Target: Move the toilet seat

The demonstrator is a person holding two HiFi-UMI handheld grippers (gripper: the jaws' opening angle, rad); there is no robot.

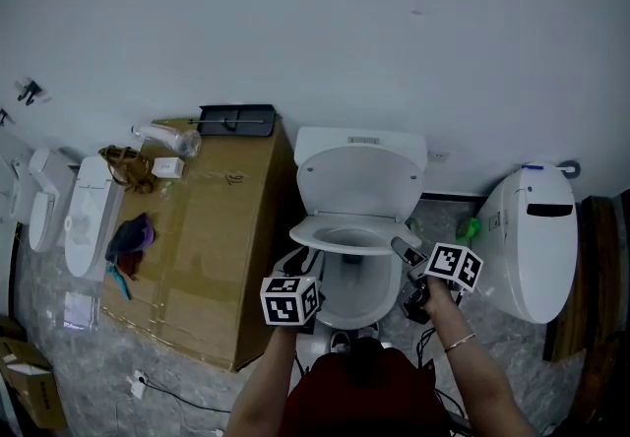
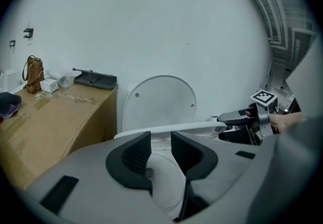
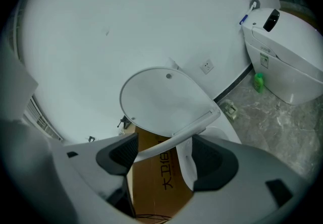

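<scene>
The white toilet [image 1: 345, 302] stands in the middle with its lid [image 1: 359, 179] upright against the tank. The toilet seat [image 1: 335, 248] is raised a little off the bowl. My left gripper [image 1: 298, 265] holds the seat's left side; in the left gripper view the seat [image 2: 176, 128] crosses the jaw tips and white fills the narrow gap of that gripper [image 2: 161, 150]. My right gripper [image 1: 402, 248] is at the seat's right side. Its jaws [image 3: 166, 157] stand wide, and the seat [image 3: 192, 127] runs between them, lying along one jaw. It also shows as the right gripper [image 2: 234, 126] in the left gripper view.
A large cardboard box [image 1: 212, 248] stands close on the toilet's left, carrying a black tray [image 1: 236, 120], a bottle [image 1: 167, 138] and a bag [image 1: 126, 164]. Another white toilet unit [image 1: 532, 238] sits at the right beside a green bottle [image 1: 470, 226]. Spare white seats [image 1: 89, 214] lie at far left.
</scene>
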